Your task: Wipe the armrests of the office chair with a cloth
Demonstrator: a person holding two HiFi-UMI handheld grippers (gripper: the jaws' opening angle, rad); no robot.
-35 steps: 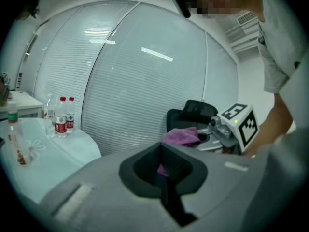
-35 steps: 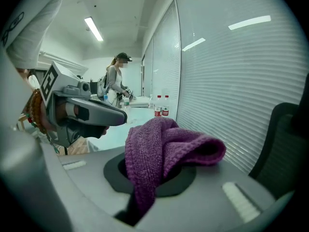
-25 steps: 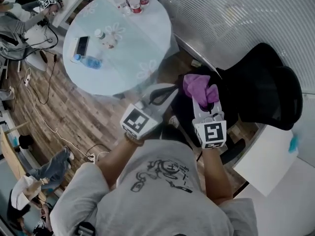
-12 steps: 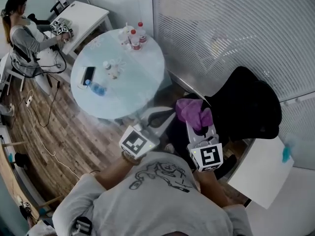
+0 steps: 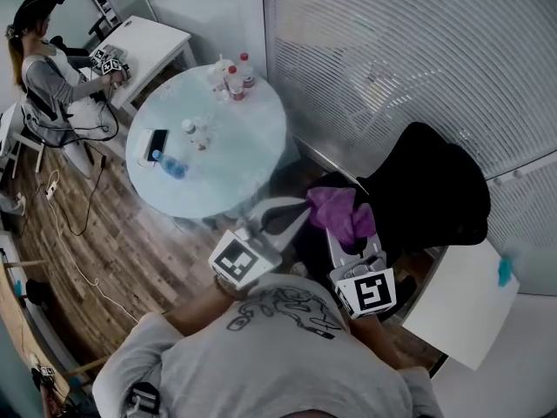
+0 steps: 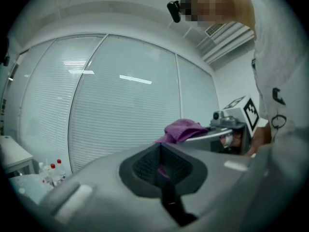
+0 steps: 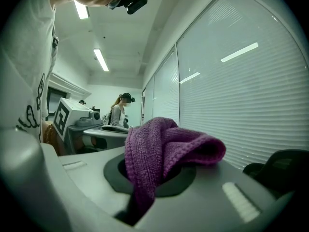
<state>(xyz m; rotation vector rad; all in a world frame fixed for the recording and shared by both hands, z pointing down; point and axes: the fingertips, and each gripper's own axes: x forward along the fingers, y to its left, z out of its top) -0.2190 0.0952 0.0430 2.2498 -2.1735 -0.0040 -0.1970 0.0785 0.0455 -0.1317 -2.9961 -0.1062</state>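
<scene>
Head view, right claw [image 5: 352, 237] gripping cloth [image 5: 338, 207], nearer

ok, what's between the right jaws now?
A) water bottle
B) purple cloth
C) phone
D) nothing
B: the right gripper view shows the cloth pinched in the right gripper, with the loose part bunched above the jaws.
</scene>
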